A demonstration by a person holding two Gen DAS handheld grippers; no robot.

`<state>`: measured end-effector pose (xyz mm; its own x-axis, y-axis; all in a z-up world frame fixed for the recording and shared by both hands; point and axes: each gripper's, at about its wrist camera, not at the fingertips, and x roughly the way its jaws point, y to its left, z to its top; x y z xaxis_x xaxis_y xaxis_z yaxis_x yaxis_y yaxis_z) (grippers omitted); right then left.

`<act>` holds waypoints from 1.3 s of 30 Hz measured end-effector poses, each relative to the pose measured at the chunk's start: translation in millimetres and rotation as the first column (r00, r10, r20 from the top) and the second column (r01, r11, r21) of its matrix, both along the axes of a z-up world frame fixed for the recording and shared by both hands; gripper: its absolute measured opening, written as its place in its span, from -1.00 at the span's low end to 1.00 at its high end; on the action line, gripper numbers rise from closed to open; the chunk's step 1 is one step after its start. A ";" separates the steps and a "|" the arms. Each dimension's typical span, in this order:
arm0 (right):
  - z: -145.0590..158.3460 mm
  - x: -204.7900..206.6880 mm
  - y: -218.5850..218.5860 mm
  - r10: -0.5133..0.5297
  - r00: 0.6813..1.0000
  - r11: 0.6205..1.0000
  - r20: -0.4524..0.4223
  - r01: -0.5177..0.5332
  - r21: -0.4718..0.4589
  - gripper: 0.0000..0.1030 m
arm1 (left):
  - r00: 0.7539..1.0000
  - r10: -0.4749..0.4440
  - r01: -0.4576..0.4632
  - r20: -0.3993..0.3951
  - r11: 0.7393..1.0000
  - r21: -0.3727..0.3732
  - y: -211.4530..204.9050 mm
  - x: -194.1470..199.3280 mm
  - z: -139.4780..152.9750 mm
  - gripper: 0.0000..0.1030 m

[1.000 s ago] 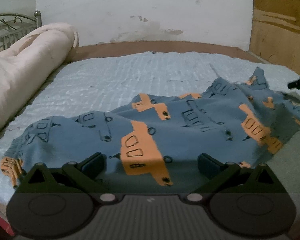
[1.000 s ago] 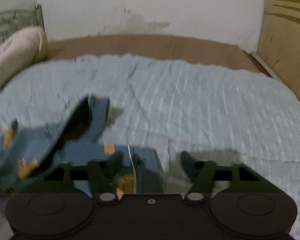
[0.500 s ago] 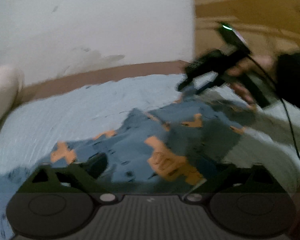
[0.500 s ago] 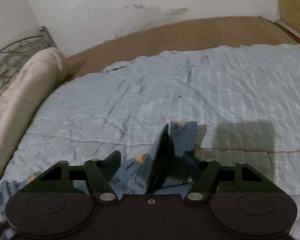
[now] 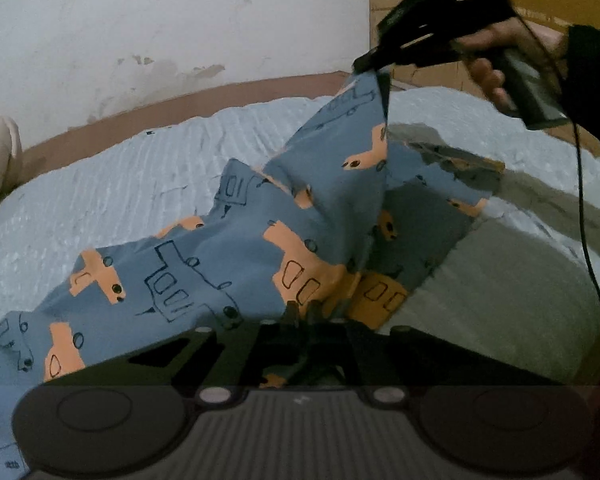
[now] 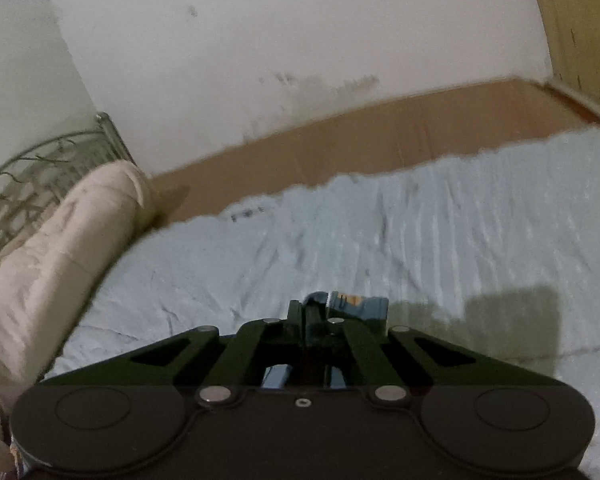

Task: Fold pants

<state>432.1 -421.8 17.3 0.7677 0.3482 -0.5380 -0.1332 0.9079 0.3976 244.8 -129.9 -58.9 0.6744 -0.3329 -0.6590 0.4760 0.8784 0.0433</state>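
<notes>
Both tongs grip the pants (image 5: 228, 264): left tongs (image 5: 304, 316) pinch bunched cloth low, right tongs (image 5: 370, 65) hold one edge lifted above the bed (image 5: 140, 184).

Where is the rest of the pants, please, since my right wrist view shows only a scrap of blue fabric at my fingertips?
Observer: The pants trail down from the right hand-held gripper onto the pale blue bedspread.
Operator: Is the other end held too?
Observer: Yes, the left hand-held gripper is shut on the near edge of the fabric.
Operator: Is the cloth taut between them?
Observer: No, it sags in folds, and part of it lies on the bedspread.
</notes>
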 end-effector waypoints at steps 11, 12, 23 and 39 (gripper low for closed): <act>-14.2 -110.1 -56.3 -0.093 0.994 0.994 0.063 0.096 -0.051 -1.00 | 0.999 -0.046 0.046 0.023 0.999 0.001 14.3 -16.7 11.0 -1.00; -25.0 -119.6 -60.9 -0.106 0.994 0.993 0.039 0.108 -0.046 -1.00 | 0.999 -0.049 0.048 0.022 0.999 0.010 14.1 -17.0 10.4 -1.00; -93.2 -139.5 -92.7 -0.167 0.982 0.967 -0.088 0.180 0.178 -0.47 | 0.999 -0.040 0.039 0.022 0.998 0.053 9.2 -18.7 6.0 -1.00; -52.2 -105.2 -81.1 -0.169 0.985 0.985 0.042 0.167 0.051 -0.88 | 0.999 -0.031 0.029 0.028 0.998 0.048 6.9 -20.7 9.2 -1.00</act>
<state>326.8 -502.9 -34.9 0.8407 0.2369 -0.4869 0.0003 0.8990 0.4379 224.1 -123.1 -49.7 0.6835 -0.3221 -0.6550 0.4999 0.8605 0.0986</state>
